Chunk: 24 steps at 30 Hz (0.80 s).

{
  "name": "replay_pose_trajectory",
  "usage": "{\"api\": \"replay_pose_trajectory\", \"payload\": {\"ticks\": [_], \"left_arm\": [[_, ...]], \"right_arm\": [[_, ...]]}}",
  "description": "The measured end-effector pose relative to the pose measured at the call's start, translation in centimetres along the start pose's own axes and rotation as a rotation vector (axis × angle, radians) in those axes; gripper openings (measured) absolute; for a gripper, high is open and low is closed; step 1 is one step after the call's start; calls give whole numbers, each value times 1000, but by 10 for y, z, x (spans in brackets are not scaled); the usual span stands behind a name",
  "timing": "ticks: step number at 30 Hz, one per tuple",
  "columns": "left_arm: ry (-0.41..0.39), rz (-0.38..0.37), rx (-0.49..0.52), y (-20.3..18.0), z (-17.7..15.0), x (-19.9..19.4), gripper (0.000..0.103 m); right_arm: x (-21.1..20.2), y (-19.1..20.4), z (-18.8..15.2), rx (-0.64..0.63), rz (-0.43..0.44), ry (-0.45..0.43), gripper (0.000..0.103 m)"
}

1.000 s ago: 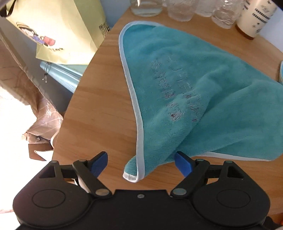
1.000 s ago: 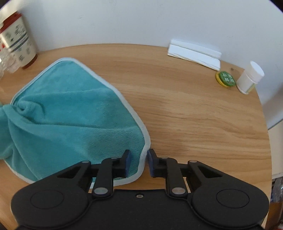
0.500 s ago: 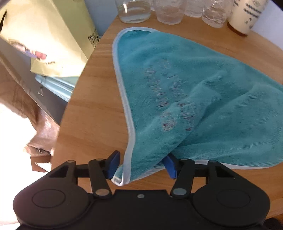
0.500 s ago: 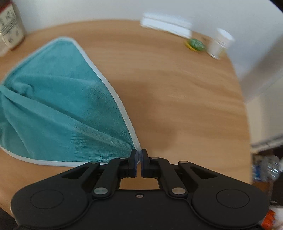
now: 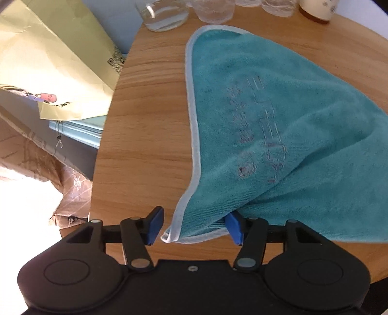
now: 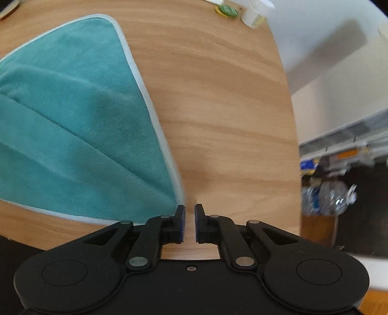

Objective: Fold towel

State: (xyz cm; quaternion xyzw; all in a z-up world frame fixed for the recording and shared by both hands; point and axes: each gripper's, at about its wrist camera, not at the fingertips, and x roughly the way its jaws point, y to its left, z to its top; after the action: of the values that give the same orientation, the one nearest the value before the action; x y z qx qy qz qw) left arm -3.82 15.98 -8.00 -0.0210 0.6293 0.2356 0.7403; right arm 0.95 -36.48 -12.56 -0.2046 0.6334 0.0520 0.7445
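We are looking along the left hand-held gripper [image 5: 194, 226], whose blue pads [image 5: 154, 226] are standing wide apart with the near corner of the towel [image 5: 266, 116] lying between them. The corner is draping over the right pad and is not touching the left one, so nothing is clamped there.

The teal towel, edged in pale trim, is spreading across the round wooden worktop [image 5: 150, 116] from that near corner out to the far side, where it is ending just short of a row of glasses [image 5: 165, 14]. Faint stitched lettering is showing on its upper face, and a fold is rising along its right part. Off the worktop's left edge a yellow paper bag [image 5: 55, 60] is hanging over a light blue box.

Through the right view, we are seeing the right hand-held gripper [image 6: 189, 224] with its pads nearly together, a narrow gap showing between them. The towel's [image 6: 72, 126] trimmed corner is ending right at the tip of the left pad; we cannot tell whether any cloth is caught in the gap. The towel is lying to the left in soft ridges, with bare worktop [image 6: 218, 109] to the right. At the far edge a green lid [image 6: 226, 9] and a white bottle [image 6: 254, 12] are sitting close together.
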Motion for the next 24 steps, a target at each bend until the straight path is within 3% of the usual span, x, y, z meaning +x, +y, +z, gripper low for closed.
{"api": "replay_pose_trajectory", "payload": {"ticks": [4, 8, 14, 16, 20, 24], "left_arm": [[-24, -5, -2, 6, 16, -4, 57], [-33, -6, 6, 9, 27, -4, 57], [-3, 0, 43, 4, 31, 3, 58], [8, 1, 56, 2, 32, 6, 62], [28, 5, 81, -1, 34, 11, 62], [51, 8, 95, -3, 31, 16, 62]], "right_arm": [[-19, 1, 48, -66, 50, -151, 29], [-16, 23, 106, -136, 221, -286, 42], [12, 74, 169, -326, 264, -294, 43], [16, 78, 178, -362, 277, -280, 43], [24, 90, 191, -421, 276, -279, 43], [29, 92, 199, -434, 329, -254, 43]]}}
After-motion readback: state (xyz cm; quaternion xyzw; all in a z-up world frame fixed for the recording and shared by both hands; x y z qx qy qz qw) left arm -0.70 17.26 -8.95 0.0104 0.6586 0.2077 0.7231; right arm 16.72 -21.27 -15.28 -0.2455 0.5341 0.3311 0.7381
